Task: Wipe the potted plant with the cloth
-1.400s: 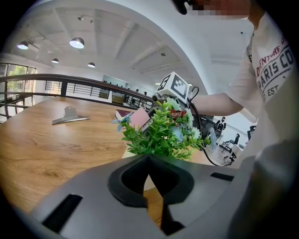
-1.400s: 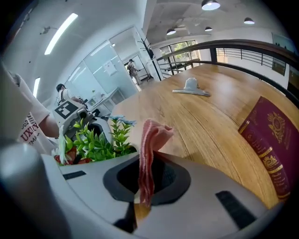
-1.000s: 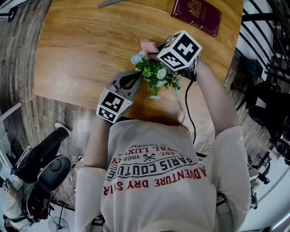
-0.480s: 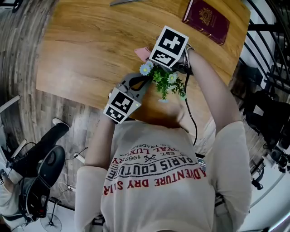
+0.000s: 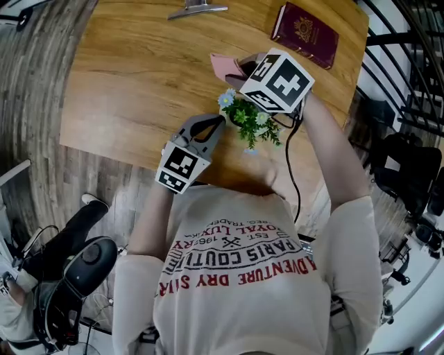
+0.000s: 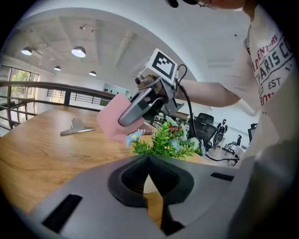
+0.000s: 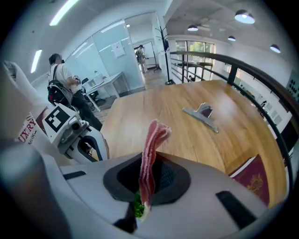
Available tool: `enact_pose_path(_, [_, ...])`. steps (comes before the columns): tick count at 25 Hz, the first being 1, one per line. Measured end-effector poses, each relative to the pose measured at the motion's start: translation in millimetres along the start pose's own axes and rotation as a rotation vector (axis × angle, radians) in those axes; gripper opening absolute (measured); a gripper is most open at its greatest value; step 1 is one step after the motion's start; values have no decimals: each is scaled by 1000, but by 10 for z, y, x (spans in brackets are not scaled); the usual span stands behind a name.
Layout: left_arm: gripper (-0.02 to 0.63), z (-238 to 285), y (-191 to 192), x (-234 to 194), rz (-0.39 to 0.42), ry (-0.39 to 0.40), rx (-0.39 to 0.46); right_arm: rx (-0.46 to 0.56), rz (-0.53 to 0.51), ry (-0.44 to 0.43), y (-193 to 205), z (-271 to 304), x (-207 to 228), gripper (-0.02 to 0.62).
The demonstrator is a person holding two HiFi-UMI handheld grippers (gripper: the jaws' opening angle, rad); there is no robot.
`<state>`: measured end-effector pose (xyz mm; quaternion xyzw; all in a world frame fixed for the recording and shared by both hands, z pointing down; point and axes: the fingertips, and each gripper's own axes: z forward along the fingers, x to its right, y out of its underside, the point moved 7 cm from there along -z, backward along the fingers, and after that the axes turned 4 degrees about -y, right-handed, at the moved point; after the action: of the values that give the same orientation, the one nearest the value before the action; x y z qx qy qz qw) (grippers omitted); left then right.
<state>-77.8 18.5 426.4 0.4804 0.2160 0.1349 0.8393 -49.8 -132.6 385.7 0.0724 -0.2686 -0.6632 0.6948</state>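
Observation:
A small potted plant point(image 5: 248, 119) with green leaves and pale blue flowers stands up near the wooden table's point(image 5: 132, 76) front edge. My left gripper point(image 5: 216, 123) is at its left side, shut on the pot; in the left gripper view the beige pot point(image 6: 149, 184) shows just behind the closed jaws, under the leaves point(image 6: 166, 142). My right gripper point(image 5: 241, 69) hangs above the plant's far side, pointing steeply down, shut on a folded pink cloth point(image 5: 223, 66). The cloth point(image 7: 152, 149) sticks up between its jaws, with leaves point(image 7: 138, 207) right below.
A dark red passport point(image 5: 305, 35) lies at the table's far right. A metal clip point(image 5: 198, 8) lies at the far edge. Beyond the table's near edge are the floor, a railing at the right and office chairs point(image 5: 402, 166).
My right gripper has risen with the pink cloth and rolled a little above the plant. My left gripper has lifted slightly and stays shut at the pot.

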Motion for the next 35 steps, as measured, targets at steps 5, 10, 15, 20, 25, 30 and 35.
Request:
enact_pose_path(5, [15, -370, -169, -188, 73, -50, 46, 106, 30, 183, -169, -277, -387, 35])
enact_pose_path(10, [15, -767, -207, -357, 92, -78, 86, 161, 102, 317, -310, -182, -908, 35])
enact_pose_path(15, [15, -1076, -92, -541, 97, -65, 93, 205, 240, 444, -300, 231, -1217, 35])
enact_pose_path(20, [15, -1292, 63, -692, 106, -54, 80, 218, 403, 585, -77, 713, -1264, 37])
enact_pose_path(25, [15, -1420, 242, -776, 87, -55, 43, 219, 537, 678, 186, 997, -1197, 37])
enact_pose_path(30, [15, -1445, 381, -824, 86, -51, 1, 292, 766, 737, 394, 1129, -1045, 37])
enact_pose_path(35, [15, -1456, 443, -824, 113, -36, -26, 385, 949, 764, 554, 1154, -935, 37])
